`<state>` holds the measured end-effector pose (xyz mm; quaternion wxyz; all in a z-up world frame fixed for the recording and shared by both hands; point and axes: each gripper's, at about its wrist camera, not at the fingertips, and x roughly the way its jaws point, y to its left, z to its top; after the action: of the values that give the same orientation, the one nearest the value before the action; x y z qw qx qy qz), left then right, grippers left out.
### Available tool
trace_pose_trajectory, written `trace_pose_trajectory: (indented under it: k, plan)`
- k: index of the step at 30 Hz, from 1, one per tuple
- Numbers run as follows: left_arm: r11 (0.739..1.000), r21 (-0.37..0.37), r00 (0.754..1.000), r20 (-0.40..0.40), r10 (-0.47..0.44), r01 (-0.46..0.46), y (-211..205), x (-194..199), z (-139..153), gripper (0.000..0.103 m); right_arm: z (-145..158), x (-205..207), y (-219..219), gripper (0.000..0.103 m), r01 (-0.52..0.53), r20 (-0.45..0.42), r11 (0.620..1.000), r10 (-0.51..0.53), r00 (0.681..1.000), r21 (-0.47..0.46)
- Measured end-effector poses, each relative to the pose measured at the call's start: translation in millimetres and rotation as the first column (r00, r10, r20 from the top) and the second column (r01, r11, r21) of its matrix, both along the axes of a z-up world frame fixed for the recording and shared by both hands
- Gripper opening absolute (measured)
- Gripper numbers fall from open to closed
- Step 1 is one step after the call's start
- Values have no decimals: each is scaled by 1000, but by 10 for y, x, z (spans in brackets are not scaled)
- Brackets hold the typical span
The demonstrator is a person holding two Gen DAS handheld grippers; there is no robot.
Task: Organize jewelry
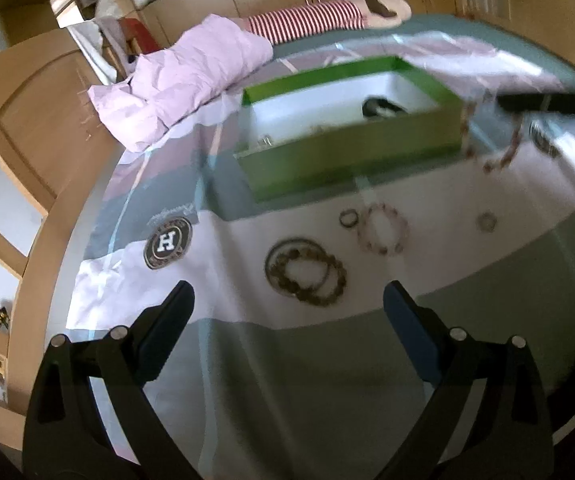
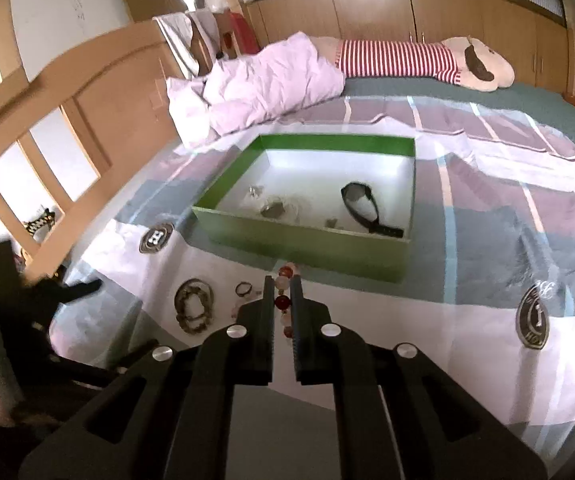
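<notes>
A green box (image 2: 307, 236) with a white floor stands on the bed; a black strap piece (image 2: 361, 204) and small jewelry bits (image 2: 273, 210) lie in it. The box also shows in the left wrist view (image 1: 351, 148). My right gripper (image 2: 283, 288) is shut on a red and pale bead bracelet (image 2: 282, 302), held in front of the box; it hangs in the left wrist view (image 1: 505, 152). My left gripper (image 1: 287, 300) is open and empty above brown bead bracelets (image 1: 307, 272). A pale bead bracelet (image 1: 383, 228) and small rings (image 1: 348, 218) lie nearby.
A patterned sheet (image 2: 487, 208) covers the bed. A pink duvet (image 2: 263, 84) and a striped plush toy (image 2: 407, 60) lie at the far end. A wooden bed rail (image 2: 67, 92) runs along the left. Another small ring (image 1: 486, 222) lies to the right.
</notes>
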<state>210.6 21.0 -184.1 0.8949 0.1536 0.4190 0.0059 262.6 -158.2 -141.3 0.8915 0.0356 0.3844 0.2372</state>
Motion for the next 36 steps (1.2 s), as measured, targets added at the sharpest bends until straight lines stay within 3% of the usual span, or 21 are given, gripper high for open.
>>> trace_pose_trajectory:
  k: [3,5,8,13,15,18,21,23,25,26,30,36]
  plan:
    - [1000,12,1000,-23,11,-10,-51,63,-138,87,22,41,-70,7,4,-11,1000,-4,1000,16]
    - [1000,7,998,-59,24,-24,-84,144,-259,74,10,52,-78,7,0,-24,1000,0,1000,18]
    - [999,12,994,-106,41,-40,-131,243,-417,65,9,26,-83,7,-11,-31,1000,12,999,27]
    - [997,35,986,-151,76,-71,-146,394,-603,65,25,4,-108,7,-22,-31,999,23,999,35]
    - [996,40,982,-167,82,-77,-142,440,-655,59,23,6,-113,7,-22,-33,999,23,999,36]
    - [995,10,976,-195,96,-96,-105,483,-704,55,23,-1,-137,7,-20,-35,999,21,999,39]
    - [993,-60,970,-225,90,-106,-52,521,-706,40,22,-2,-134,7,-24,-36,999,26,999,37]
    - [992,-73,970,-228,84,-103,-55,533,-694,21,24,-10,-137,7,-26,-35,999,27,999,34]
    - [993,-70,971,-226,75,-93,-66,525,-675,17,33,-22,-133,7,-28,-33,999,29,999,31]
    - [993,-78,972,-224,75,-94,-63,516,-649,6,33,-29,-133,7,-28,-31,999,29,999,30]
    - [988,-130,980,-189,59,-85,-44,445,-451,8,32,-39,-144,7,-18,-27,999,19,999,26]
    - [972,-232,999,-38,37,-45,52,191,127,8,39,-67,-133,7,-16,-16,1000,16,1000,20]
